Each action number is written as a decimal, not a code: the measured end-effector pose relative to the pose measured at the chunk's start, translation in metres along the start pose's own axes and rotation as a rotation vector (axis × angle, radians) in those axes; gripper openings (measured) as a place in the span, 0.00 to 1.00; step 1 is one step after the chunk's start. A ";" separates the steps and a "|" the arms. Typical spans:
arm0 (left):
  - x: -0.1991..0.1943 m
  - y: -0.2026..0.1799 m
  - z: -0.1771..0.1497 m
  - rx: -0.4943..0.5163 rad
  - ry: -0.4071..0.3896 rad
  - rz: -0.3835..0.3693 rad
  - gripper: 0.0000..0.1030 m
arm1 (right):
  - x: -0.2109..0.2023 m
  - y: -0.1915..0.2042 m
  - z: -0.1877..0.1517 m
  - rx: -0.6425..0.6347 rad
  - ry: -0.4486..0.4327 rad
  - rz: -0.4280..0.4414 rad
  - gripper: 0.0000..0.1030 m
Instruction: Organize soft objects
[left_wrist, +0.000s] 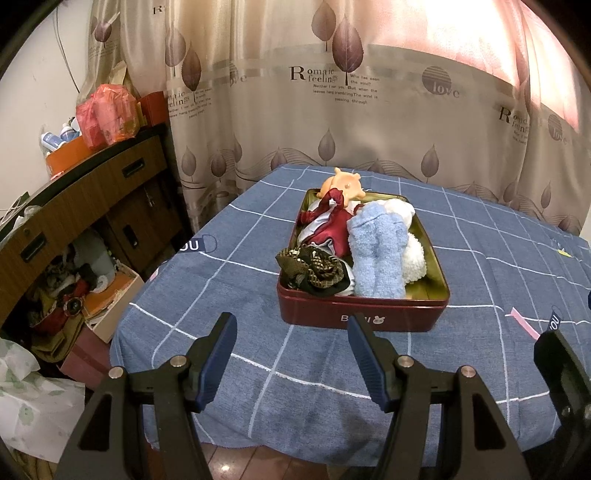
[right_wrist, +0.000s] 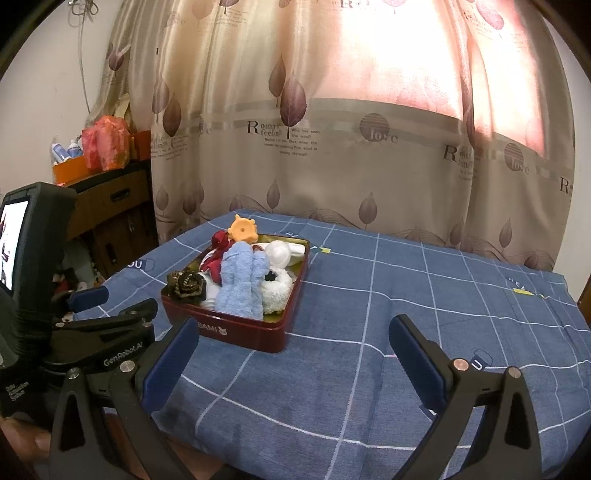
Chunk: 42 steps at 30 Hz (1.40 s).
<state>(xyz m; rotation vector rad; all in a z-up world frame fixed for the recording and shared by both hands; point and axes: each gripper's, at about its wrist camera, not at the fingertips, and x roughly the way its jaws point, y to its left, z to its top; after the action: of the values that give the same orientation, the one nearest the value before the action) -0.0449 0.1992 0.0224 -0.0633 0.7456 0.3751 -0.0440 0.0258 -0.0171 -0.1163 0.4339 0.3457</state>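
Observation:
A dark red tin (left_wrist: 360, 316) (right_wrist: 255, 334) sits on the blue checked tablecloth (left_wrist: 258, 354) (right_wrist: 406, 295). Soft items fill it: a light blue fluffy sock (left_wrist: 376, 254) (right_wrist: 242, 284), a white fluffy piece (left_wrist: 413, 258) (right_wrist: 277, 288), a red and white cloth (left_wrist: 328, 225) (right_wrist: 218, 258), a dark patterned scrunchie (left_wrist: 314, 267) (right_wrist: 186, 284) and an orange toy (left_wrist: 343, 184) (right_wrist: 242, 229) at the far end. My left gripper (left_wrist: 291, 325) (right_wrist: 110, 299) hangs open just short of the tin's near wall, nothing between its fingers. My right gripper (right_wrist: 295, 328) is open too, right of the tin, empty.
A brown cabinet (left_wrist: 92, 206) (right_wrist: 110, 206) stands left of the table with an orange box and red bags on top. Boxes and clutter (left_wrist: 92, 291) lie on the floor beside it. A leaf-print curtain (left_wrist: 332, 110) hangs behind the table.

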 end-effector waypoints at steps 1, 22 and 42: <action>0.000 0.000 0.000 0.000 -0.002 0.000 0.62 | 0.000 0.000 0.000 0.000 0.001 0.000 0.99; -0.005 0.000 0.001 -0.011 -0.034 0.007 0.62 | 0.001 -0.004 0.002 0.001 0.003 -0.012 0.99; -0.014 -0.001 0.001 -0.018 -0.083 0.006 0.62 | 0.023 -0.007 0.009 0.037 0.043 -0.006 0.99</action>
<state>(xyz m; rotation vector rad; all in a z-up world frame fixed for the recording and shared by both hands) -0.0532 0.1945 0.0327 -0.0623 0.6611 0.3882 -0.0184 0.0280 -0.0183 -0.0894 0.4817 0.3297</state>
